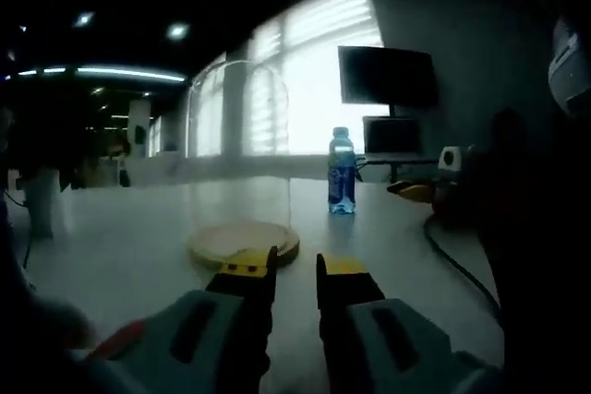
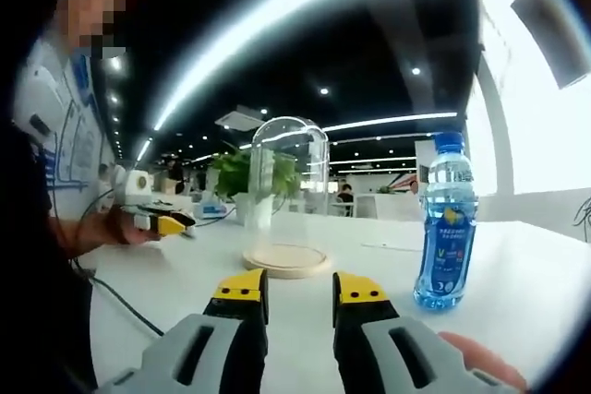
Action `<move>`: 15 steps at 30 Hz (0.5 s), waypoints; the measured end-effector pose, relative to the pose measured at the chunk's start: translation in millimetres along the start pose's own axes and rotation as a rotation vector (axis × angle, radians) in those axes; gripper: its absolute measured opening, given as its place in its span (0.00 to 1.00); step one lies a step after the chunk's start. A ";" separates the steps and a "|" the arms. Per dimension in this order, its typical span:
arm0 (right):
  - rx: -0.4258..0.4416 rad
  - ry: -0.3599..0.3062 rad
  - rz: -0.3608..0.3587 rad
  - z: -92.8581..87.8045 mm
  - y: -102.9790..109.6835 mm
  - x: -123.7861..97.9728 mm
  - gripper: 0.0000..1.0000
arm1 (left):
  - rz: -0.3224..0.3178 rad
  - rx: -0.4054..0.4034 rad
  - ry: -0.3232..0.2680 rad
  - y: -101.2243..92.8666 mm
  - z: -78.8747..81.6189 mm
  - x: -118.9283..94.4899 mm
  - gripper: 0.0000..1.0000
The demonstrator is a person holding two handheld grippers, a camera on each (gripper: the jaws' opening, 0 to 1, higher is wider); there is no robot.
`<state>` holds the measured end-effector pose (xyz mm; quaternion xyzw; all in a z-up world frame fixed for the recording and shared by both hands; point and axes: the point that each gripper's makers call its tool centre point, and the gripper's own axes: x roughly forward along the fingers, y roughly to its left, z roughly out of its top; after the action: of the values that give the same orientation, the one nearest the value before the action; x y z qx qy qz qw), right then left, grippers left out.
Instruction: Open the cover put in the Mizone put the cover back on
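Note:
A clear glass dome cover (image 1: pixel 242 131) stands on its round wooden base (image 1: pixel 245 242) on the white table, just beyond my left gripper (image 1: pixel 295 269), whose jaws are open with nothing between them. The blue Mizone bottle (image 1: pixel 342 173) stands upright farther back and to the right. In the right gripper view the dome cover (image 2: pixel 289 186) on its base (image 2: pixel 286 260) sits straight ahead, and the Mizone bottle (image 2: pixel 446 223) stands close on the right. My right gripper (image 2: pixel 300 291) is open and empty, short of both. The left gripper (image 2: pixel 164 223) shows at the left, held in a hand.
A black cable (image 1: pixel 452 256) runs along the table's right side, beside a dark figure. A monitor (image 1: pixel 388 76) stands at the back. A potted plant (image 2: pixel 249 182) sits behind the dome. A person (image 2: pixel 55 154) stands at the left, with a cable (image 2: pixel 120 297) below.

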<state>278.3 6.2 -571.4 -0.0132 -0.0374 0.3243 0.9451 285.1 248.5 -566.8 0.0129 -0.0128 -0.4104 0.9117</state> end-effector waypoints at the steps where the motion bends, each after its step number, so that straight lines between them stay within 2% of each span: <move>1: 0.002 0.002 0.004 0.1 2.2 0.9 0.23 | 0.000 0.007 0.004 -0.2 1.2 0.1 0.13; 6: -0.014 -0.010 0.036 7.8 17.2 8.0 0.25 | 0.009 0.033 0.005 2.5 7.2 0.6 0.14; 11: 0.006 -0.041 0.044 19.8 16.4 15.2 0.24 | 0.025 0.025 0.003 8.1 9.7 1.9 0.14; 15: -0.005 -0.038 0.043 25.0 14.3 21.0 0.24 | 0.036 0.006 0.006 13.0 9.3 0.7 0.16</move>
<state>284.1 30.4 -545.9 -0.0100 -0.0560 0.3446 0.9370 294.9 256.5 -557.0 0.0164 -0.0117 -0.3936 0.9191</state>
